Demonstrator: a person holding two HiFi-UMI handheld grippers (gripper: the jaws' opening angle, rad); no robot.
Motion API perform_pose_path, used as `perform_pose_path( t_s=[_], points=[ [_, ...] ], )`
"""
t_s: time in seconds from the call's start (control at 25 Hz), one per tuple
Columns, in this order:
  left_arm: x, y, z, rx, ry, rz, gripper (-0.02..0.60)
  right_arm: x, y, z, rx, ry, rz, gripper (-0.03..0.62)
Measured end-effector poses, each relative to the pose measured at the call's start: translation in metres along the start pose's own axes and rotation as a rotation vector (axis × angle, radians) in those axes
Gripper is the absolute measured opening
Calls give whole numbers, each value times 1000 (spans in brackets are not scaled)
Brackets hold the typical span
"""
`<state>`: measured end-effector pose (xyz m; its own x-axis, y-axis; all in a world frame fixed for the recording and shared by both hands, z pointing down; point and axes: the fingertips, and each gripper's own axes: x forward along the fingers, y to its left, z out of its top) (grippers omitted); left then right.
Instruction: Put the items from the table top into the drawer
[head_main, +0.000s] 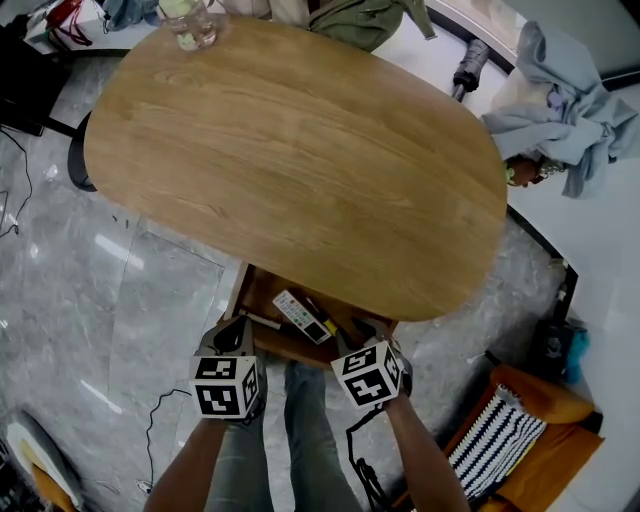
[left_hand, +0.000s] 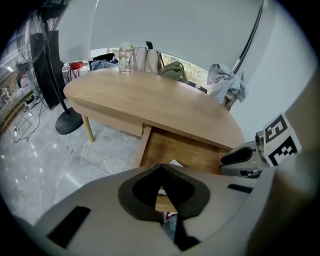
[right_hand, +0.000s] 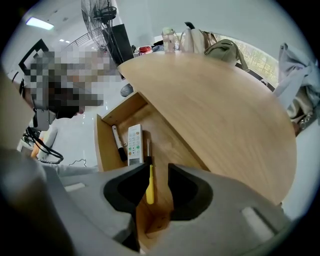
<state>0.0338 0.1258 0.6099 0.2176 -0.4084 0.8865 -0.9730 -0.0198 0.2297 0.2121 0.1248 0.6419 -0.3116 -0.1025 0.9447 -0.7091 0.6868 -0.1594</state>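
Note:
The drawer (head_main: 262, 300) stands pulled out under the near edge of the oval wooden table (head_main: 300, 150). Inside it lie a white remote (right_hand: 134, 145), a black marker (right_hand: 118, 143) and a yellow-handled screwdriver (right_hand: 149, 185). My right gripper (right_hand: 152, 182) points down over the drawer's right part with its jaws apart. The screwdriver lies on the drawer floor in the gap, and neither pad touches it. My left gripper (left_hand: 161, 170) hovers over the drawer's left front corner with its jaws closed together and nothing between them. A glass jar (head_main: 190, 25) stands at the table's far left corner.
Grey clothes (head_main: 565, 110) hang on a rail to the right of the table. An orange chair with a striped cushion (head_main: 520, 430) sits at the lower right. A fan base (left_hand: 69, 122) stands on the marble floor left of the table. The person's legs are below the drawer.

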Motion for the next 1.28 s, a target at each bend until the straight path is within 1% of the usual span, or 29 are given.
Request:
perform_pose_path(
  t_s=[0.2,0.36,0.52,0.68,0.76,0.92,1.0,1.08,1.2,1.28],
  points=[
    [-5,1,6,4,-11,3,2,-13,-3,1,18,-10,-8,100],
    [-17,-1,21,10,-32,9,2,-34,1,4,48,-25,4,100],
    [-42,-12,55,23,-76,4,2,-70,-7,11,104,-62,-15,100],
    [-88,-26,100,30,-146,-8,2,-116,-17,26,193,-124,-56,98],
    [-116,-34,126,43,-192,-12,2,-150,-24,45,246,-173,-96,94],
    [-182,-51,187,146,-293,15,2,-230,-40,91,336,-331,-158,84],
    [-216,-60,211,174,-343,14,2,-273,-45,105,382,-411,-190,82],
    [-248,-71,231,192,-394,0,2,-316,-52,112,446,-494,-225,71],
    [-288,-88,257,224,-473,-22,2,-374,-65,112,518,-600,-298,6],
    [-312,-99,269,239,-523,-41,2,-406,-71,108,530,-653,-344,6]
  ],
)
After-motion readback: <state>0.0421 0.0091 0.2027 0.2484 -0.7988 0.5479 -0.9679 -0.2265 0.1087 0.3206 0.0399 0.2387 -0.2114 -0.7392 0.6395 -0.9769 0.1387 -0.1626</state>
